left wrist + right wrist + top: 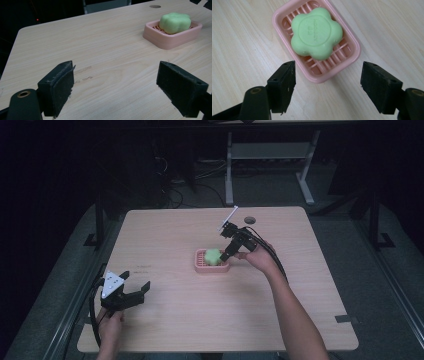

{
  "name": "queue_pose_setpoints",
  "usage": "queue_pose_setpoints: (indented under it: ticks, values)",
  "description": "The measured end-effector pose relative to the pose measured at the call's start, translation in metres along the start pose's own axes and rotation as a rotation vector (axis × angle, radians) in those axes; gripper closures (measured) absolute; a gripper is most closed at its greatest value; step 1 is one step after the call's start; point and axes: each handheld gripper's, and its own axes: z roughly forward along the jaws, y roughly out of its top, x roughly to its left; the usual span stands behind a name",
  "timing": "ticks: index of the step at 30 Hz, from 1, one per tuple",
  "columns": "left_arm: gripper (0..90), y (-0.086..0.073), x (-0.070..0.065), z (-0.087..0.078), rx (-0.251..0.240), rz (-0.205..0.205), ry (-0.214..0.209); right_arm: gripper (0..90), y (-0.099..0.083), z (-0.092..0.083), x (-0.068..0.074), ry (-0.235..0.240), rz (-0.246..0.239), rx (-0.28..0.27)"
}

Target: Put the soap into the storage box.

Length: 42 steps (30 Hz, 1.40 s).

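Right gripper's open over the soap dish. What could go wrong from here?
1. The green soap is rounded, so the right gripper may squeeze it out sideways if it closes on it.
2. The pink dish lies loose and looks light; a jaw catching its rim could tip or drag it.
3. The left gripper sits open far away, so nothing steadies the dish.
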Motion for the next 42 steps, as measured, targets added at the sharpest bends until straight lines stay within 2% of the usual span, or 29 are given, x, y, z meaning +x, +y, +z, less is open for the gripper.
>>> queue_pose_setpoints:
  ticks: [14, 19, 25, 31, 42]
  values:
    - [14.2, 0.0, -0.002, 0.001, -0.006, 0.0, -0.005, 27.5, -0.022, -0.013, -0.004, 0.01, 0.028, -0.03]
    - [14.2, 0.0, -0.001, 0.0, -0.005, 0.003, -0.004, 27.4, -0.028, -0.018, -0.006, -0.001, 0.021, -0.036]
    - [14.2, 0.0, -0.002, 0.001, -0.005, 0.004, -0.005, 27.5, -0.039, -0.023, -0.008, 0.007, 0.045, -0.054]
    - [14.2, 0.0, -0.002, 0.001, -0.004, 0.002, -0.004, 27.2, -0.051, -0.025, -0.01, 0.017, 0.056, -0.044]
    - [14.2, 0.0, -0.002, 0.0, -0.002, 0.005, -0.005, 27.2, -0.072, -0.027, -0.011, 0.028, 0.076, -0.063]
